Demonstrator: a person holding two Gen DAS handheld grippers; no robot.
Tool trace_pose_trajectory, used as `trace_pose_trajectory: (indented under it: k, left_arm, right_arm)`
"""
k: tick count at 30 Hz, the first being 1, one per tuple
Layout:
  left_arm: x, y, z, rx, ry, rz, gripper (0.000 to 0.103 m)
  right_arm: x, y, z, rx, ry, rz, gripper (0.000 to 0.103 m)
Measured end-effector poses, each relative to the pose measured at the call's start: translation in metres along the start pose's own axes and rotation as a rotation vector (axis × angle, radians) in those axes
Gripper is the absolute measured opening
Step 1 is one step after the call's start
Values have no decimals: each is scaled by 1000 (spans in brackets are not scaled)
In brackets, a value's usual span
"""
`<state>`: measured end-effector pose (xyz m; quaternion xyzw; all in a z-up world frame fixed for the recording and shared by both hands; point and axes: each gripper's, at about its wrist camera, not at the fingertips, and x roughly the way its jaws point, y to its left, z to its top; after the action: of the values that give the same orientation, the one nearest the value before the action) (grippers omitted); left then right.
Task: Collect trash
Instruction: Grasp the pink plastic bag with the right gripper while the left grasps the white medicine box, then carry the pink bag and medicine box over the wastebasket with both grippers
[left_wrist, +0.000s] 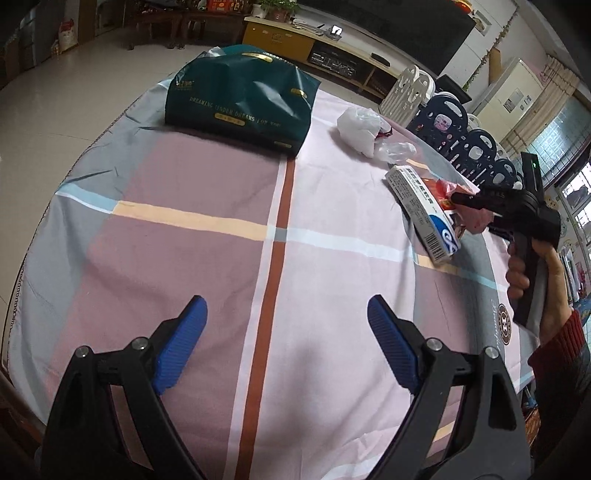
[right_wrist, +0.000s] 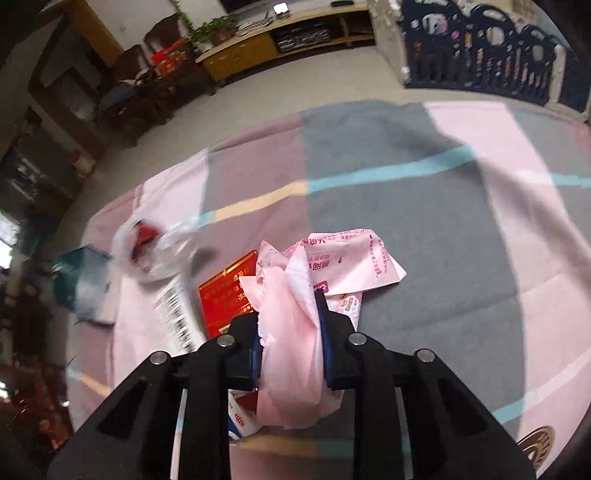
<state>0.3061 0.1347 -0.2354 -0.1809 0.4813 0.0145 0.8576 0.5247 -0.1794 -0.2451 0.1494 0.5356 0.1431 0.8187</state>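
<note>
The right gripper (right_wrist: 288, 328) has its jaws pinched tight on a pink wrapper (right_wrist: 295, 332), which bunches up between the blue pads (right_wrist: 322, 332) and spills out ahead of the tips and back under them. The printed end of the wrapper fans out just past the jaws, over the grey patch of the cloth (right_wrist: 424, 229). Seen from the left wrist camera, the same gripper (left_wrist: 476, 206) sits off to the right of the left jaws, with the wrapper (left_wrist: 476, 221) hanging at its tip just above the cloth, and the hand (left_wrist: 532, 273) wrapped round its handle.

The left gripper (left_wrist: 286, 332) hovers low over the cloth (left_wrist: 221, 258) with its jaws spread wide and nothing between the pads (left_wrist: 181, 347).

Ahead and to the right of the left jaws lies a white box (left_wrist: 421, 210), touching or nearly touching the wrapper. From the right wrist camera the box (right_wrist: 177, 314) is blurred, just left of the jaws, with a red card (right_wrist: 225, 295) between it and the wrapper. Further ahead of the left jaws, a crumpled white bag (left_wrist: 362, 127) and a clear bag (left_wrist: 397, 149) sit together. Far ahead, slightly left, stands the green bag (left_wrist: 240, 96). Beyond the right jaws to the left, the clear bag (right_wrist: 155, 251) shows something red inside.
</note>
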Motion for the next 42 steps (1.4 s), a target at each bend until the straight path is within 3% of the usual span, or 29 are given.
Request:
trace_pose_trajectory:
  k: [3,7,13,16,20,22,24,26,31,34,37,42]
  left_arm:
    - [-5,9,2,-44,-27,18,88]
    - [-8,22,6,-109,-41,32,88]
    - [8,21,14,-130,3,57,90]
    - [20,5,31,-91,13,37,93]
    - [45,-22,40,4,45,128,93]
    - [50,-25,38,2,53,158,88]
    - [50,-23,36,-15,59,153,72]
    - [55,-22,34,-7,90,157,64]
    - [52,-24,30,47,77,169,59]
    - [45,-30,27,110,39,189,50]
    - [23,-28,17,105,8,107,44]
    - [-68,-27,-12,119,-218,144,44]
  right_arm:
    - [-2,39,-46,-95,127,131,25]
    - [-16,80,-106,-169,200,228,25]
    - [-64,70,-156,-106,14,148,24]
    - [-79,54,-182,20,-31,178,25]
    - [-92,46,-203,94,-75,180,25]
    - [-101,51,-211,71,-90,148,25]
    - [-107,56,-217,41,-100,125,25]
    - [-113,56,-218,38,-110,124,25]
    - [-118,62,-217,38,-131,131,25]
    - [-127,61,-222,44,-132,127,25]
    - [-137,66,-226,32,-145,93,25]
    - [-156,71,-240,-6,-181,27,25]
